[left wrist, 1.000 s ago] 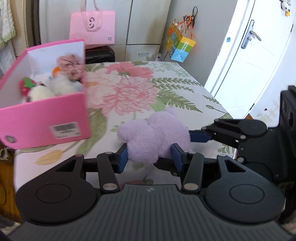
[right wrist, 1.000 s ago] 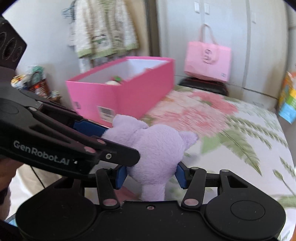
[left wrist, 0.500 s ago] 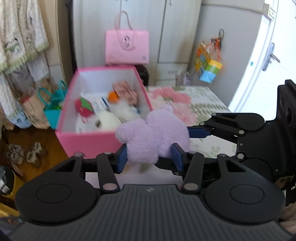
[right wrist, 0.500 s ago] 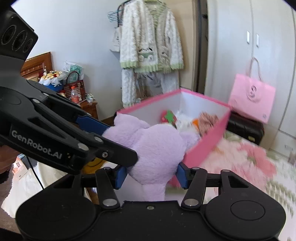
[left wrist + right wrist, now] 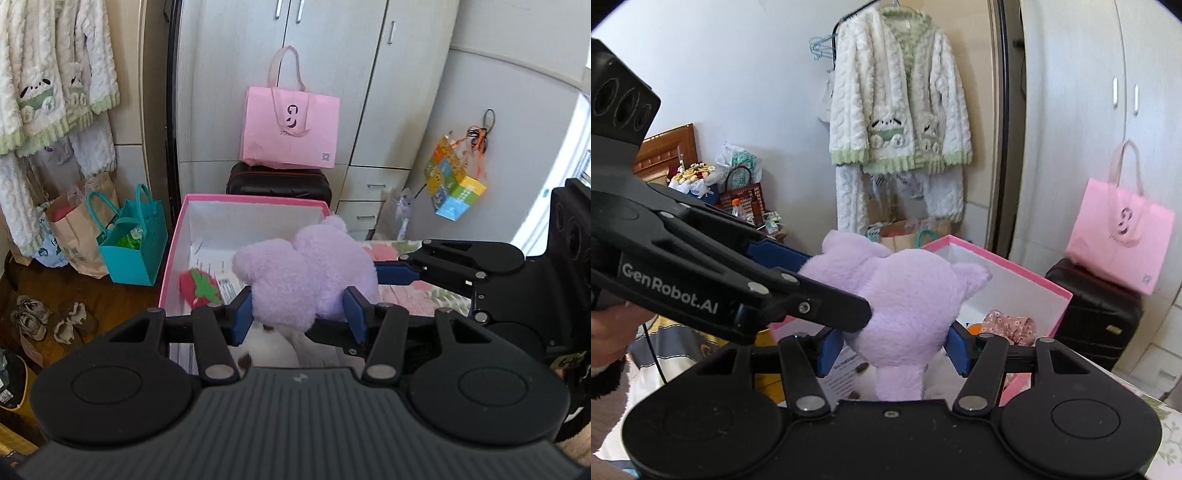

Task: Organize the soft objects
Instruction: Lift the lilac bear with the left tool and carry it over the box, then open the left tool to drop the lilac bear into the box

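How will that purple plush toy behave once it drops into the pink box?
The purple plush toy bulges around both grippers' pads, so it is probably soft and light. It should land quietly in the pink box, slump rather than roll, and likely settle against the strawberry plush.

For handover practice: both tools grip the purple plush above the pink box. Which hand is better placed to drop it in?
Left, probably. The left tool clamps the purple plush directly over the open pink box; the right tool has its jaws opening around the plush.
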The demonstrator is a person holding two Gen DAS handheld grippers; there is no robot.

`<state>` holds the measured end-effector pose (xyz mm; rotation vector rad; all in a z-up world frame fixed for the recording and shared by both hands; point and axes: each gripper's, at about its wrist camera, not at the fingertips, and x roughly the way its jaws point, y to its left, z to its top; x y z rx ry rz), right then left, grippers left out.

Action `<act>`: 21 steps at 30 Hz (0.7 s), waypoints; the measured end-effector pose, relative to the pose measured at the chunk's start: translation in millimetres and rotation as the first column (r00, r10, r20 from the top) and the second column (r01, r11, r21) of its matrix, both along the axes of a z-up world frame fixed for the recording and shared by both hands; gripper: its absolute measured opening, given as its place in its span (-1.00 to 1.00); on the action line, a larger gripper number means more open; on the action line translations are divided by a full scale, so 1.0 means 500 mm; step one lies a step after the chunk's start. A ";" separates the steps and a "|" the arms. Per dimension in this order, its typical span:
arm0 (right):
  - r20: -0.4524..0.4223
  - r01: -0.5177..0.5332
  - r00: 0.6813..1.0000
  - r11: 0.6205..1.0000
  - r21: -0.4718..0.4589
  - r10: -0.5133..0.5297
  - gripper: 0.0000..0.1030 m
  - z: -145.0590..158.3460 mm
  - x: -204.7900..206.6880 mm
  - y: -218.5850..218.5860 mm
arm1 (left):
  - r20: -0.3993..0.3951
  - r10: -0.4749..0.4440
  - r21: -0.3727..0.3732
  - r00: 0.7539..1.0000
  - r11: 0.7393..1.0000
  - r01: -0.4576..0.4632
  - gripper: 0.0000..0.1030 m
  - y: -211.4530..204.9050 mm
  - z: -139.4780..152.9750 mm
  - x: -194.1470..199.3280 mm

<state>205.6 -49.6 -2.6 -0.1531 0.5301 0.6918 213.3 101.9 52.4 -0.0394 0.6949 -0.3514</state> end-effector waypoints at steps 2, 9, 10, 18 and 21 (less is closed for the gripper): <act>-0.010 -0.011 1.000 1.000 0.002 0.011 0.31 -0.005 0.035 -0.002 | 0.004 0.017 0.015 1.000 1.000 -0.017 -0.03 -0.007 -0.008 0.025; -0.037 -0.095 0.995 0.995 -0.043 0.094 0.39 -0.034 0.140 0.025 | -0.057 0.113 0.007 0.992 0.994 -0.113 -0.02 0.015 -0.063 0.104; -0.054 -0.112 0.993 0.992 -0.057 0.109 0.39 -0.040 0.153 0.030 | -0.074 0.123 -0.003 0.990 0.992 -0.124 -0.02 0.021 -0.073 0.113; -0.108 -0.175 0.981 0.978 -0.115 0.162 0.39 -0.079 0.215 0.049 | -0.144 0.187 -0.023 0.972 0.981 -0.193 0.01 0.030 -0.123 0.162; -0.137 -0.180 0.977 0.978 -0.104 0.165 0.39 -0.086 0.237 0.049 | -0.139 0.221 -0.016 0.965 0.974 -0.225 0.01 0.030 -0.127 0.166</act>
